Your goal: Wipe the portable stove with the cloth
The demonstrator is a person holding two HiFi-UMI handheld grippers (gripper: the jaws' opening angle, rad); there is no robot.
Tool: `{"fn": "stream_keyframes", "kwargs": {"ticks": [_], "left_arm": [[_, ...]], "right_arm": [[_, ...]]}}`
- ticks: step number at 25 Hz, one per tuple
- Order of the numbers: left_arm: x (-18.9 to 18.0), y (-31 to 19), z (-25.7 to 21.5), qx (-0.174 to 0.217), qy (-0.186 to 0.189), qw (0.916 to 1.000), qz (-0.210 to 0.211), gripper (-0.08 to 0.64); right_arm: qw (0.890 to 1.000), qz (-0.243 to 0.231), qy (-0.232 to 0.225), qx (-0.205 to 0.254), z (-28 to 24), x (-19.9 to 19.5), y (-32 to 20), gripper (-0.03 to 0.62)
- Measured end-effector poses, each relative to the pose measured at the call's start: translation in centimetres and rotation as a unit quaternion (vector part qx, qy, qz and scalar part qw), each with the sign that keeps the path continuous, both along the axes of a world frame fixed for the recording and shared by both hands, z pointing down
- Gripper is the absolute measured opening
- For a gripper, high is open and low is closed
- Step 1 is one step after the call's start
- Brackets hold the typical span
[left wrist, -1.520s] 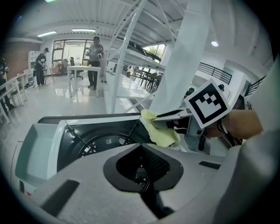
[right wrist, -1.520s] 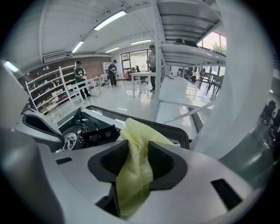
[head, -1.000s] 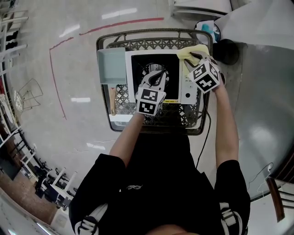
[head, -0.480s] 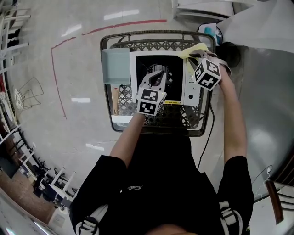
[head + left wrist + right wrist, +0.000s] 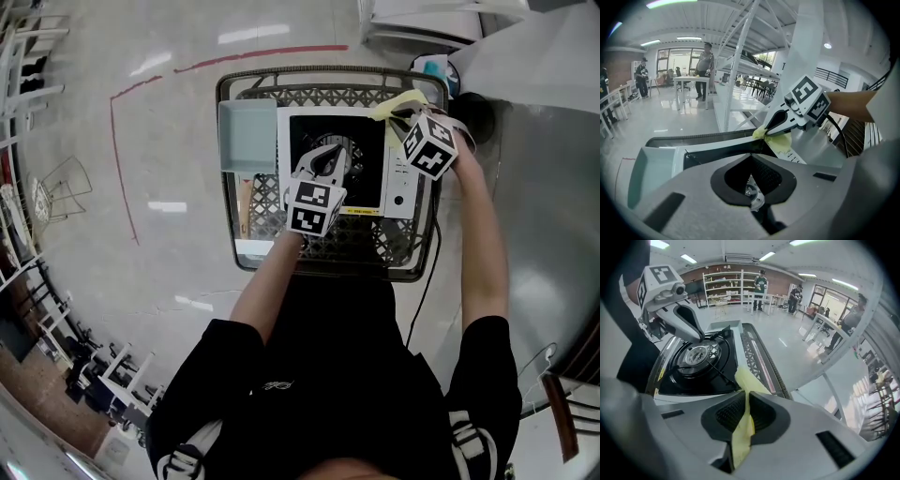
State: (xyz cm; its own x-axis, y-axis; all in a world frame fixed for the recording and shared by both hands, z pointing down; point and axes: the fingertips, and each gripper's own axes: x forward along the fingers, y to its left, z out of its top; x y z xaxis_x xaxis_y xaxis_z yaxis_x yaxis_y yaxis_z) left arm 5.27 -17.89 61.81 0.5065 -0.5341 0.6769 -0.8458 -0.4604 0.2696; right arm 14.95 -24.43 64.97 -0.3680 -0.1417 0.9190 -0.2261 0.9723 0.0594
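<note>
Dark woven-wire basket [image 5: 309, 72] stands on the glossy floor. Inside it is the portable stove [image 5: 367, 173], a white body with a black top and a round burner, with a pale blue-grey rectangular tray [image 5: 248, 136] just beside it on the left.

The thin yellow cloth [image 5: 398, 101] is at the stove's far right corner, over the control strip. It's off the black top, and I can't tell whether it touches the panel.

Right tongs [image 5: 745, 397] have just been closing and now pinch the cloth. A narrow fold runs between the pads and a short flap sticks out ahead.

Left tongs [image 5: 326, 152] are pressed together with nothing between them. They hang over the burner and hold nothing.

Step, as I read it: cloth is gripped, wiping not yet started.

Risks from here:
- The grip is on a thin fold only. Drag across the top could pull the cloth out of the pads.
- The flap is short, so hard tong tips may scrape the surface instead of the cloth.
- The pan-support prongs around the burner could snag the cloth mid-stroke.
- Nothing visibly clamps the stove in the basket. Wiping force may slide it, since the left tongs aren't bracing it.
- The left tongs sit in the likely wipe path, so the two could collide.
</note>
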Motion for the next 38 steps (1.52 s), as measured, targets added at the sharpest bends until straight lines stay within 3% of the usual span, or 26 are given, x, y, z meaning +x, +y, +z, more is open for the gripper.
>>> {"fn": "stream_keyframes", "kwargs": {"ticks": [5,17,22,38], "left_arm": [[-1.0,0.2,-0.3,0.006,0.002,1.0000,-0.003,0.017],[-3.1,1.6,-0.1,-0.003,0.007,0.9998,-0.019,0.017],[-3.5,2.3,-0.5,0.008,-0.002,0.9999,-0.009,0.017],[-8.3,3.9,-0.8,0.009,-0.002,0.9990,-0.043,0.017]], "right_arm": [[1.000,-0.013,0.003,-0.022,0.2,-0.7,-0.3,0.026],[0.997,-0.070,0.043,-0.007,0.4,-4.6,-0.8,0.023],[0.996,-0.077,0.047,-0.009,0.5,-6.0,-0.6,0.023],[0.996,-0.084,0.029,0.020,0.7,-12.1,0.0,0.023]]}}
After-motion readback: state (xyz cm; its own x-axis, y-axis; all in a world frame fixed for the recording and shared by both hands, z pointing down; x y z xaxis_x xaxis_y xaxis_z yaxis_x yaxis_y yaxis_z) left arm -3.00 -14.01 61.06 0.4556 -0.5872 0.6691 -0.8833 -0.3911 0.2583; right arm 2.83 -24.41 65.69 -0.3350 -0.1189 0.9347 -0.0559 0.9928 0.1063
